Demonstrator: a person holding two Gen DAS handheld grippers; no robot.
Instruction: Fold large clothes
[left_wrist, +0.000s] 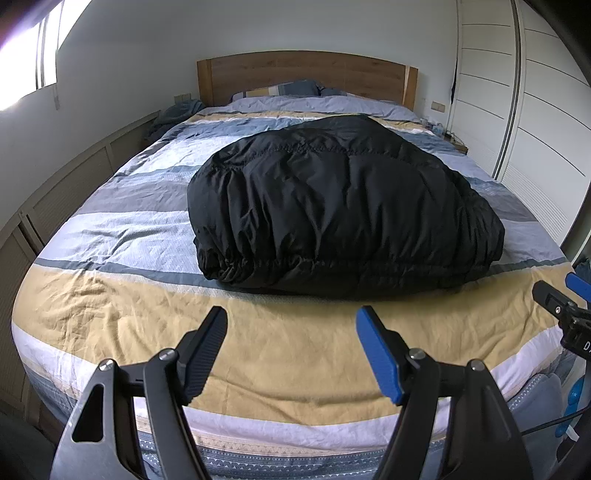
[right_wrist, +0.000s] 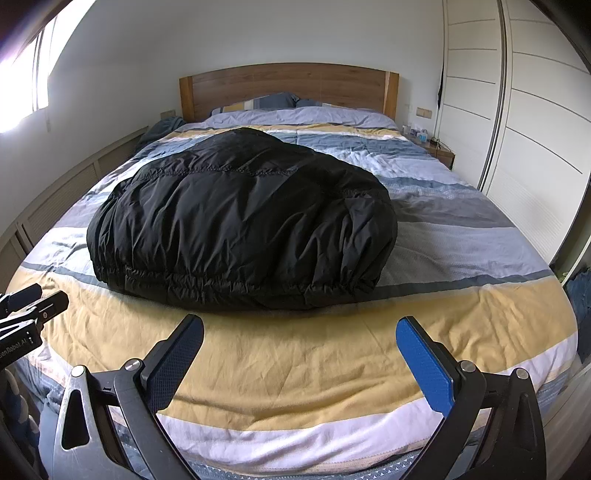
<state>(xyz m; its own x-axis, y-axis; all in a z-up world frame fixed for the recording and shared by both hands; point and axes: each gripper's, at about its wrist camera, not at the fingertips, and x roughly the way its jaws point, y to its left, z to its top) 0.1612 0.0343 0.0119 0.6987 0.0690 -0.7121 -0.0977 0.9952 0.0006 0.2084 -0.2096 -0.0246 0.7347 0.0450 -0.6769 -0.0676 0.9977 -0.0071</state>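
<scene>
A black puffy jacket (left_wrist: 340, 206) lies folded into a thick bundle in the middle of the striped bed (left_wrist: 110, 317), its elastic hem facing me. It appears left of centre in the right wrist view, black jacket (right_wrist: 243, 221). My left gripper (left_wrist: 291, 317) hovers over the yellow stripe just short of the hem, open, with nothing between its fingers. My right gripper (right_wrist: 301, 325) is held likewise before the hem, open and empty. Each gripper shows at the edge of the other's view: the right gripper (left_wrist: 565, 295) and the left gripper (right_wrist: 33, 299).
Striped duvet covers the bed (right_wrist: 480, 314), with pillows (left_wrist: 280, 90) against a wooden headboard (left_wrist: 306, 74). White wardrobe doors (right_wrist: 535, 129) run along the right side, a low slatted cabinet (left_wrist: 66, 188) along the left. A nightstand (right_wrist: 439, 151) with small items stands far right.
</scene>
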